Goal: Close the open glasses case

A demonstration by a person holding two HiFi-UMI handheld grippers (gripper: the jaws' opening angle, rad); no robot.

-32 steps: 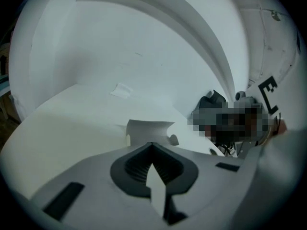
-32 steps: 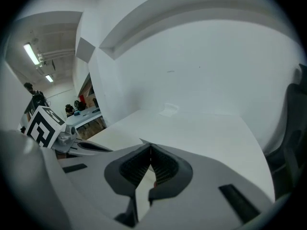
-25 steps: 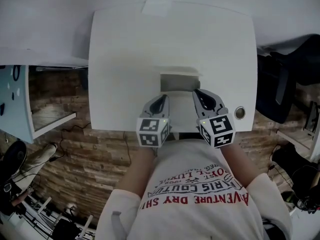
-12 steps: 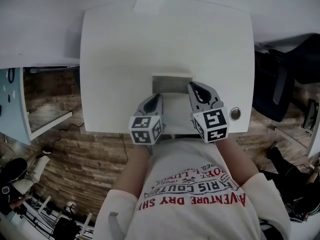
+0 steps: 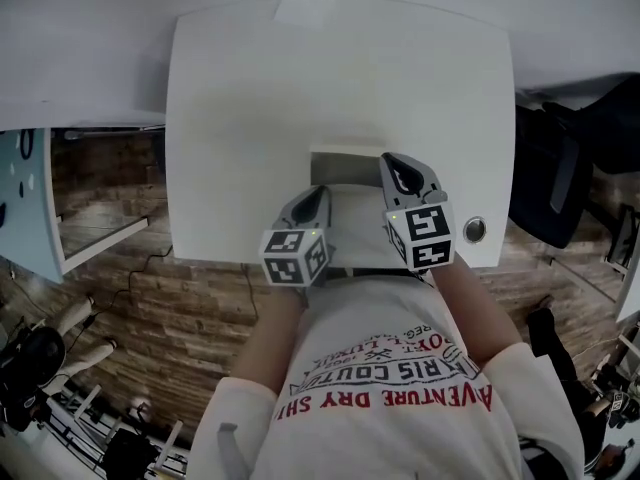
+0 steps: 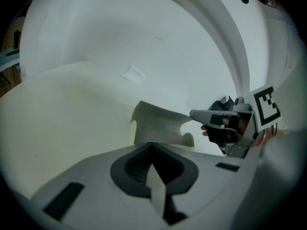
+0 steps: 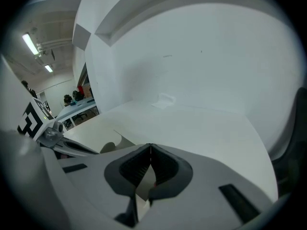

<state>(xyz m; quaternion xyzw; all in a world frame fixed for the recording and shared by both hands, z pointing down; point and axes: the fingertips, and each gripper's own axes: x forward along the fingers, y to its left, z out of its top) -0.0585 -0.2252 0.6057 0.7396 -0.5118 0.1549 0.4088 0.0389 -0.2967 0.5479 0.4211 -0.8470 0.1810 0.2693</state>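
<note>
The open white glasses case (image 5: 352, 208) lies near the front edge of the white table (image 5: 300, 88), with its lid (image 5: 346, 158) standing upright at the far side. My left gripper (image 5: 320, 196) rests at the case's left side with its jaws together. My right gripper (image 5: 398, 164) is at the case's right side by the lid, jaws also together. In the left gripper view the curved lid (image 6: 156, 127) rises just beyond my left gripper (image 6: 152, 145), and the right gripper (image 6: 223, 121) shows behind it. The right gripper view shows the case's edge (image 7: 111, 145) to the left of my right gripper (image 7: 150, 148).
A pale patch of tape (image 5: 310, 3) sits at the table's far edge. A round metal grommet (image 5: 474, 230) is set in the table's front right corner. A black chair (image 5: 560, 168) stands to the right and a light shelf unit (image 5: 35, 203) to the left.
The head view has shifted slightly. Both grippers stay shut at the sides of the case, and the lid still stands upright.
</note>
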